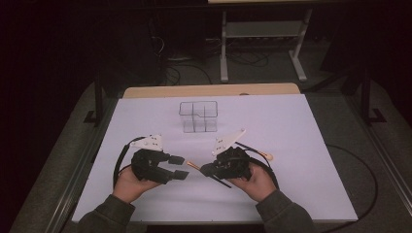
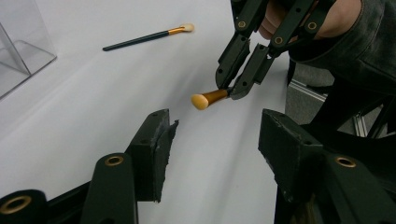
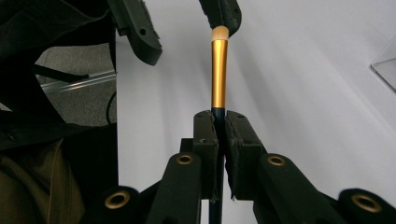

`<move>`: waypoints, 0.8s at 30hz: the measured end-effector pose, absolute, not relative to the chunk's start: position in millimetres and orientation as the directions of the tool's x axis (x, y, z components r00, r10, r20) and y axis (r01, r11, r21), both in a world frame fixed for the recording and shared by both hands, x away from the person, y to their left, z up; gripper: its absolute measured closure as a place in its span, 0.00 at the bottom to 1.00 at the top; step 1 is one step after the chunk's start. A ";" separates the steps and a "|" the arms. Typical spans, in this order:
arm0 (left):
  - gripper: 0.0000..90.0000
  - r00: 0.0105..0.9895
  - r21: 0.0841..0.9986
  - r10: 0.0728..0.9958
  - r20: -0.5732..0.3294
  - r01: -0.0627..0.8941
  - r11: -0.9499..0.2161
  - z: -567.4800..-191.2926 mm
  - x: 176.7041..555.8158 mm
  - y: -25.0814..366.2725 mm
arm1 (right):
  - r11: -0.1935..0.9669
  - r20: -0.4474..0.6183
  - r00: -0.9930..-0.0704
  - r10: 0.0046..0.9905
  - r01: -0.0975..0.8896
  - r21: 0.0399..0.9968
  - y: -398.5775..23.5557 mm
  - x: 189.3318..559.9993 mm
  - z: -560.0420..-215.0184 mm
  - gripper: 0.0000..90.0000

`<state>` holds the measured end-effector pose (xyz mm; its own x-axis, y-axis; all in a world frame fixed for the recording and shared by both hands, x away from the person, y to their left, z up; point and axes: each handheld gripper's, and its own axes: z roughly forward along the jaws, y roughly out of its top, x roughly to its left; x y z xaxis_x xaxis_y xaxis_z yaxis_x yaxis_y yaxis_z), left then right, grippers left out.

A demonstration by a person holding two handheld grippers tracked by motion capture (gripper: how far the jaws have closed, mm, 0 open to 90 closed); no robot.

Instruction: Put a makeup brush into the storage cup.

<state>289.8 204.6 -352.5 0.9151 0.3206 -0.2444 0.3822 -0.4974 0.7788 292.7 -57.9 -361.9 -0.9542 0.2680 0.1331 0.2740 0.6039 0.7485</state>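
Observation:
My right gripper [image 1: 204, 169] [image 3: 219, 122] is shut on a makeup brush [image 1: 193, 165] [image 3: 218, 70] with a gold ferrule and a pale tip. The brush points left toward my left gripper [image 1: 180, 167] [image 2: 217, 140]. That gripper is open with nothing between its pads. In the left gripper view the brush tip [image 2: 201, 101] hangs just ahead of the jaws, held by the right gripper [image 2: 229, 92]. In the right gripper view the tip sits close under one finger [image 3: 225, 13] of the left gripper. A second brush [image 1: 260, 154] [image 2: 147, 39] lies on the white table.
A clear divided organizer box [image 1: 197, 116] [image 2: 18, 46] stands at the middle back of the white tabletop [image 1: 301, 184]. A table edge and floor with cables lie to the left [image 3: 84, 77]. A white frame stands on the floor beyond the table [image 1: 262, 34].

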 end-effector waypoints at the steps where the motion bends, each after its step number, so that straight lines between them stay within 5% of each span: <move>1: 0.49 0.915 0.781 0.318 -0.248 0.383 -0.493 -352.3 290.1 204.0 | 0.603 0.135 -0.954 0.267 0.275 0.749 -57.8 292.3 -361.7 0.92; 24: 0.71 0.931 0.733 0.256 -0.261 0.364 -0.575 -341.0 301.8 188.2 | 0.598 0.095 -0.970 0.223 0.213 0.773 -56.9 285.5 -358.3 0.92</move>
